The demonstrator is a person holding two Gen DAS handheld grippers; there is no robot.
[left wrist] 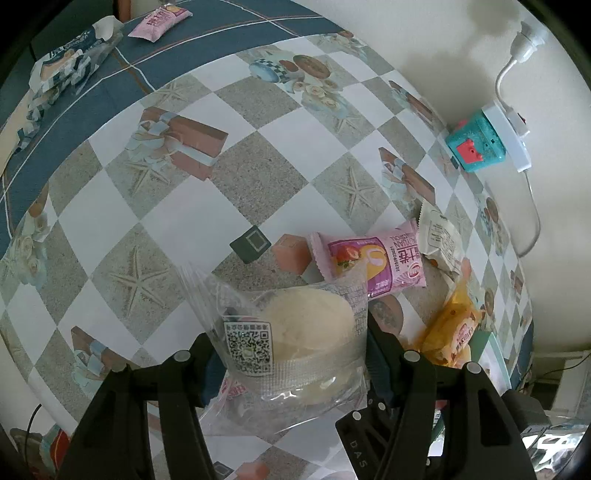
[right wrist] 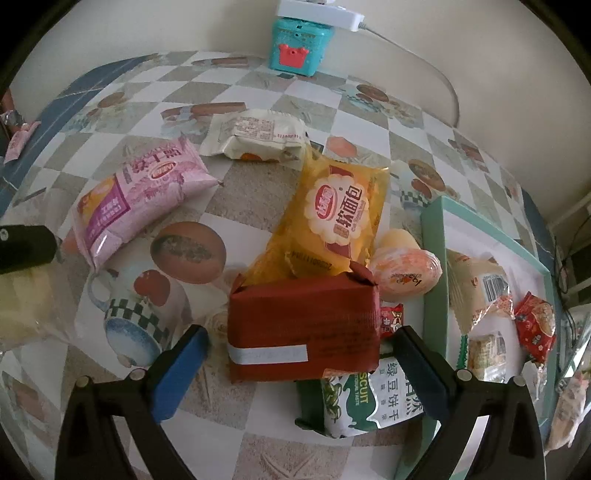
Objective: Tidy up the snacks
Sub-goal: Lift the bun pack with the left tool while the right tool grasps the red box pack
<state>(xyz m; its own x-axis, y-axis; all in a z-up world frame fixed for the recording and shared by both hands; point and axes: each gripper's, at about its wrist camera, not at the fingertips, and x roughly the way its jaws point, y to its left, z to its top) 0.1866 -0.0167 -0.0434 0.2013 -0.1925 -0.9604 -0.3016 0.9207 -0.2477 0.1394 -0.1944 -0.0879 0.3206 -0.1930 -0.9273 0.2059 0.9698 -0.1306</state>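
Note:
My left gripper (left wrist: 291, 354) is shut on a clear packet with a pale round cake (left wrist: 295, 332) and a QR label, held above the table. My right gripper (right wrist: 299, 354) is open, its blue-padded fingers (right wrist: 177, 373) on either side of a dark red packet (right wrist: 303, 328) without touching it. That packet lies on a green biscuit pack (right wrist: 362, 402) and against a yellow packet (right wrist: 332, 225). A pink packet (right wrist: 136, 203), a cream packet (right wrist: 258, 134) and an orange round snack (right wrist: 406, 275) lie nearby. The pink packet (left wrist: 369, 258) and yellow packet (left wrist: 450, 332) also show in the left wrist view.
A mint-rimmed tray (right wrist: 432, 258) at the right holds several wrapped snacks. A teal toy box (right wrist: 299, 46) and white power strip (right wrist: 321, 9) sit by the wall. In the left wrist view another pink packet (left wrist: 159, 20) and a blue-white bag (left wrist: 66, 62) lie at the far side.

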